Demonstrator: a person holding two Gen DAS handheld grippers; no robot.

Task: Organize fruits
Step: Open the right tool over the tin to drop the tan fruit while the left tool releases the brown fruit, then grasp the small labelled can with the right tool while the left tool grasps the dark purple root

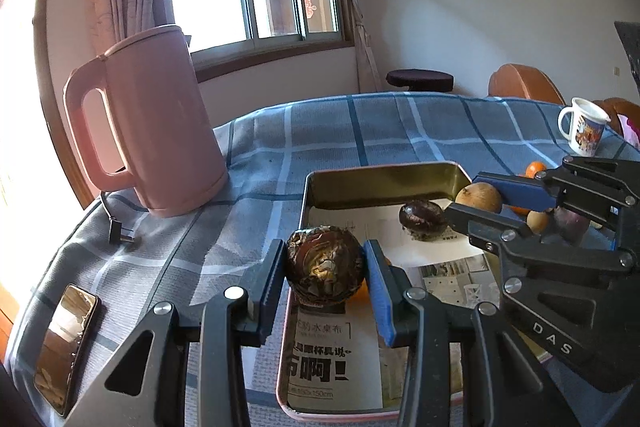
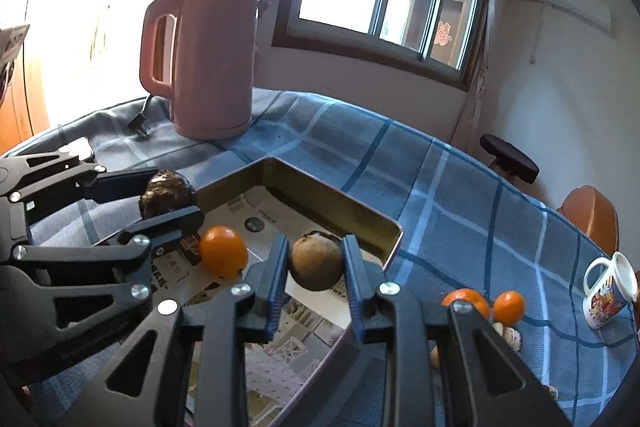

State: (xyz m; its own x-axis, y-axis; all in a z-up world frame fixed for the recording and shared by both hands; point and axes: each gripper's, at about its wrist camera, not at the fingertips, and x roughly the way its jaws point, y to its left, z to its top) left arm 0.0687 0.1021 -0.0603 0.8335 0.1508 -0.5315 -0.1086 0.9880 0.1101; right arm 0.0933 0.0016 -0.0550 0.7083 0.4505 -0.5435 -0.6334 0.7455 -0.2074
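The left hand-held gripper (image 1: 325, 277) clamps a dark wrinkled fruit (image 1: 325, 267) above the near-left rim of the metal tray (image 1: 384, 173). The right hand-held gripper (image 2: 316, 265) grips a tan round fruit (image 2: 316, 261) over the paper-lined tray. An orange (image 2: 223, 255) and another dark fruit (image 1: 422, 219) lie inside. Two oranges (image 2: 508, 307) sit outside on the table (image 1: 360, 131), between tray and mug (image 1: 584, 131); a pink kettle (image 1: 160, 123) stands behind.

Left gripper (image 1: 325, 275): matte black plastic linkage arms, triangular cutouts, round silver screws at joints, blue ribbed finger pads (image 1: 378, 287). Right gripper (image 2: 316, 263): same black build, silver screws, blue pads; white "DAS" lettering on body.
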